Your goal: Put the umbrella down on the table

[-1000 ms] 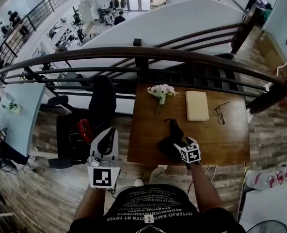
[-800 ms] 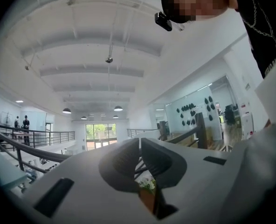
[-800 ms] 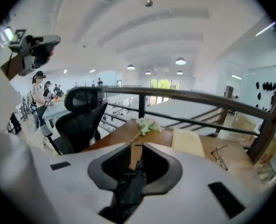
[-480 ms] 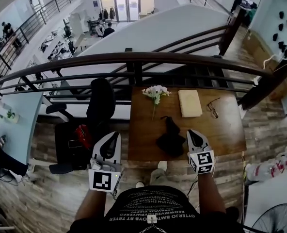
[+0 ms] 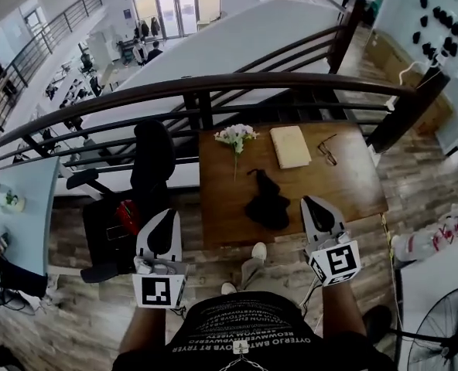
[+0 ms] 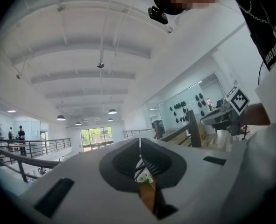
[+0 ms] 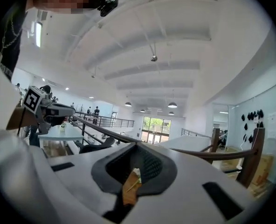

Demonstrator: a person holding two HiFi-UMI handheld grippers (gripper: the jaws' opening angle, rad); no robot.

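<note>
A folded black umbrella [image 5: 266, 203] lies on the brown wooden table [image 5: 353, 184], near its front edge, with nothing touching it. My right gripper [image 5: 316, 205] hangs raised above the table's front right, apart from the umbrella, jaws shut and empty; the right gripper view shows the same closed jaws [image 7: 137, 148]. To the left of the table, over the floor, my left gripper [image 5: 165, 221] is also shut with nothing in it. In the left gripper view the jaws [image 6: 139, 146] meet in a thin line.
White flowers [image 5: 235, 136], a beige book [image 5: 290, 146] and glasses [image 5: 326, 150] lie at the table's far side. A dark railing [image 5: 213, 87] runs behind it. A black chair [image 5: 152, 161] stands at the left, a fan [image 5: 446, 323] at the lower right.
My right gripper let go of the umbrella, shut, and rose back toward the person. The umbrella stays on the table. The left gripper drifted slightly.
</note>
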